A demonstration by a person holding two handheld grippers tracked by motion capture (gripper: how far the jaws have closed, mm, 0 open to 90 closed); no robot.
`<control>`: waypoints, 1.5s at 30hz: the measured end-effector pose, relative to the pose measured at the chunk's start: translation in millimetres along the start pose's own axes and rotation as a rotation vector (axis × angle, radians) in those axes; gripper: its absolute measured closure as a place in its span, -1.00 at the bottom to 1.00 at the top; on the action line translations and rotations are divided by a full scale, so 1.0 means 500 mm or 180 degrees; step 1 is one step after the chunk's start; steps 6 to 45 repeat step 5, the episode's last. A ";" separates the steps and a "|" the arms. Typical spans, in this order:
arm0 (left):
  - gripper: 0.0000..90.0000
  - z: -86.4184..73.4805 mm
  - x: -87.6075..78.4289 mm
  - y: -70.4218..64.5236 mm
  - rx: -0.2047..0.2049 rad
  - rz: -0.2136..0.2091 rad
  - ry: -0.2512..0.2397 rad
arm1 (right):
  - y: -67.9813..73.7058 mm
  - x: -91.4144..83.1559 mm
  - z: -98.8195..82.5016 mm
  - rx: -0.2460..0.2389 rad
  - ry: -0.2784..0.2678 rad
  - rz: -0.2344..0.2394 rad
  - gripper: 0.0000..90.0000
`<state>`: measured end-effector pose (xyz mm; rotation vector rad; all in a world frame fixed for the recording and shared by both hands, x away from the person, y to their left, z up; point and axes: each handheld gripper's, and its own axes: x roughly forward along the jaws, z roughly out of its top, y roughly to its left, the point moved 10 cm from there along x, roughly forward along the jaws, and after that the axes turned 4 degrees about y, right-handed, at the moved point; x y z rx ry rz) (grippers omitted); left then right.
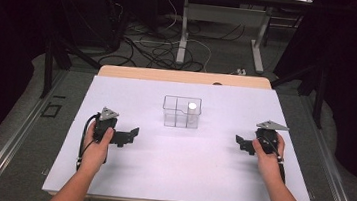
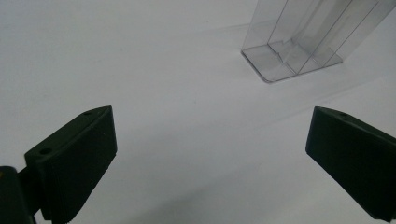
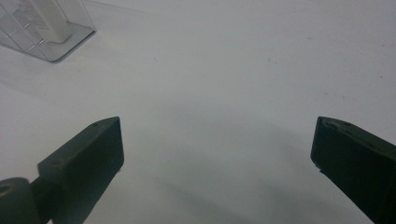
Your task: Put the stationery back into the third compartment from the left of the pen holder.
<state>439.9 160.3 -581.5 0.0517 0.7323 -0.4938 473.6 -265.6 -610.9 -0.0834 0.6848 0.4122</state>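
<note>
A clear plastic organizer box [image 1: 181,112], split by thin walls into compartments, stands upright near the middle of the white table top [image 1: 179,171], a little toward its far edge. Inside its right rear compartment, as the high view shows it, a white cylindrical bottle [image 1: 192,110] stands upright; the other compartments look bare. In the left gripper view the box [image 2: 299,46] sits at the upper right, its transparent base and inner dividers plain to see, well ahead of the jaws. In the right gripper view the box [image 3: 42,32] is at the upper left corner, with the lower part of the white bottle [image 3: 52,21] resting on its floor. To the box's left, the left gripper [image 1: 130,134] rests low over the table in the person's left hand [image 1: 96,142], its two black jaws spread wide and pointing toward the middle of the table with nothing between them; in its own view the left gripper [image 2: 210,149] frames only bare white surface. To the box's right, well apart from it, the right gripper [image 1: 240,142] is held in the right hand [image 1: 267,157], likewise with jaws set wide and holding nothing, as its own view [image 3: 217,154] confirms. Grey three-cornered plates top both grippers. Beyond the table lie a grey floor and tangled cables [image 1: 157,48] around a desk's legs.
</note>
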 end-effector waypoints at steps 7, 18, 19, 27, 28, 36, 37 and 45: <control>-0.96 0.000 0.000 -0.001 0.0039 0.0014 0.0005 | 0.000 -0.002 0.001 0.0000 -0.0011 0.0008 -0.95; -0.96 0.000 0.000 -0.001 0.0039 0.0014 0.0005 | 0.000 -0.002 0.001 0.0000 -0.0011 0.0008 -0.95; -0.96 0.000 0.000 -0.001 0.0039 0.0014 0.0005 | 0.000 -0.002 0.001 0.0000 -0.0011 0.0008 -0.95; -0.96 0.000 0.000 -0.001 0.0039 0.0014 0.0005 | 0.000 -0.002 0.001 0.0000 -0.0011 0.0008 -0.95; -0.96 0.000 0.000 -0.001 0.0039 0.0014 0.0005 | 0.000 -0.002 0.001 0.0000 -0.0011 0.0008 -0.95; -0.96 0.000 0.000 -0.001 0.0039 0.0014 0.0005 | 0.000 -0.002 0.001 0.0000 -0.0011 0.0008 -0.95; -0.96 0.000 0.000 -0.001 0.0039 0.0014 0.0005 | 0.000 -0.002 0.001 0.0000 -0.0011 0.0008 -0.95; -0.96 0.000 0.000 -0.001 0.0039 0.0014 0.0005 | 0.000 -0.002 0.001 0.0000 -0.0011 0.0008 -0.95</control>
